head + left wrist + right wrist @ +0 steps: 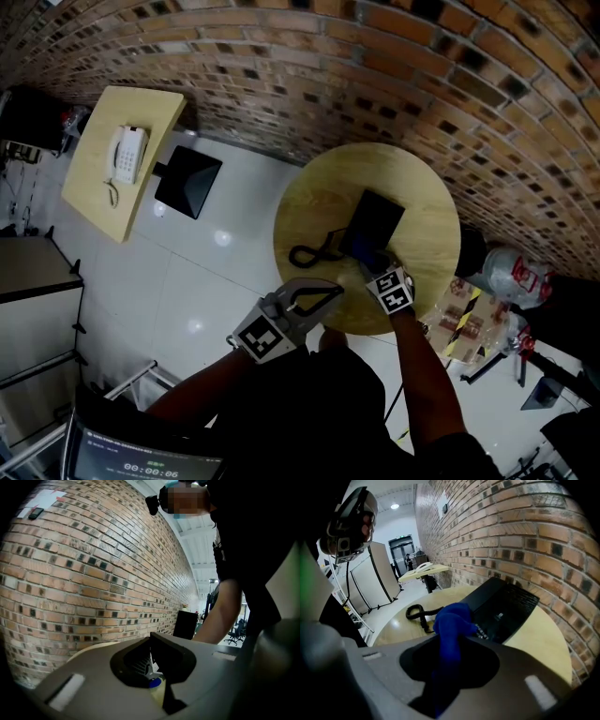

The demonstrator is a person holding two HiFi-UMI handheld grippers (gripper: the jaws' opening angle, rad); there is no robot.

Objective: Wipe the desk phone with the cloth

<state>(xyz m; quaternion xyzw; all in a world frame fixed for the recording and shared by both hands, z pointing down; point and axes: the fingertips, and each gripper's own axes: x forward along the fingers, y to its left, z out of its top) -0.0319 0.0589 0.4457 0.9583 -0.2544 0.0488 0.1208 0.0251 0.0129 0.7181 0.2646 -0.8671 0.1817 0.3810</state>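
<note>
A black desk phone (377, 222) lies in the middle of a round wooden table (427, 202), its coiled cord (313, 252) trailing to the left. My right gripper (373, 265) is shut on a blue cloth (367, 255) at the phone's near edge. In the right gripper view the cloth (451, 620) bunches between the jaws, with the phone (502, 603) just beyond and the cord (417, 612) at its left. My left gripper (334, 293) hangs at the table's near edge, left of the phone, its jaws together with nothing in them. The left gripper view looks along the brick wall.
A brick wall (394, 84) runs behind the table. At far left a rectangular wooden table (94, 192) carries a white phone (127, 155), with a black box (187, 181) on the floor beside it. Bags and clutter (506, 277) lie at the right.
</note>
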